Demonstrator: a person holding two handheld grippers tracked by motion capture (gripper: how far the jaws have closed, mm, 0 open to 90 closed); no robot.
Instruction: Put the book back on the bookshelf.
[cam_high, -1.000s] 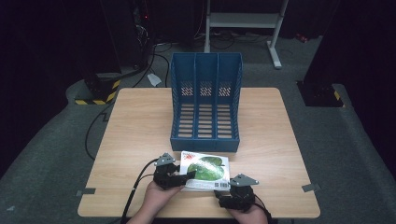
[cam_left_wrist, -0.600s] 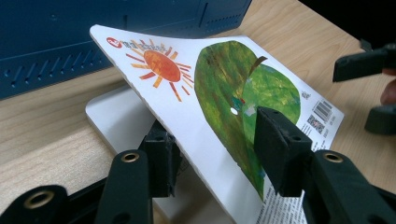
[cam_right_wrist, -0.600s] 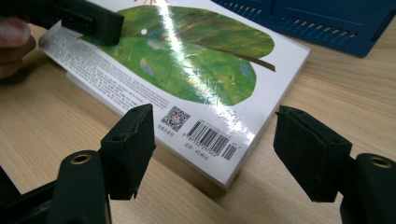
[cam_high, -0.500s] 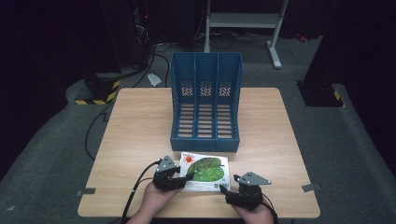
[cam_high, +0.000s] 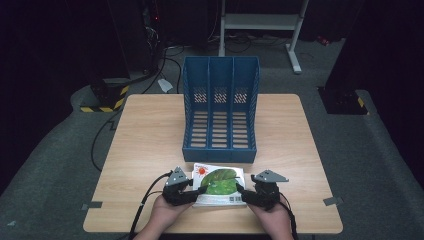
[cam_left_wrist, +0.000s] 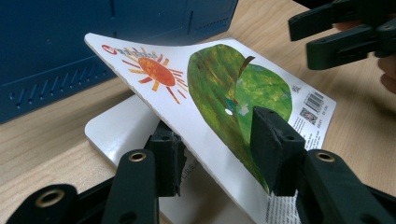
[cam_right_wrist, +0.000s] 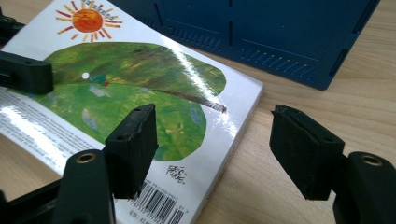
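Now left hand-held gripper (cam_left_wrist: 219, 154) clenched on the book's (cam_left_wrist: 224, 88) lifted cover, jaws just closing; right hand-held gripper (cam_right_wrist: 215, 149) released, straddling its corner.

White book cover (cam_left_wrist: 224, 88) with green leaf and orange sun; blue slotted file rack (cam_high: 220, 107); pale wood-grain table (cam_high: 150, 135).

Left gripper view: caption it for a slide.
Left claw clamps the lifted top book above another book on the table, blue file rack behind.

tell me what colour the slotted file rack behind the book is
Blue: the file rack shows best in the high view.
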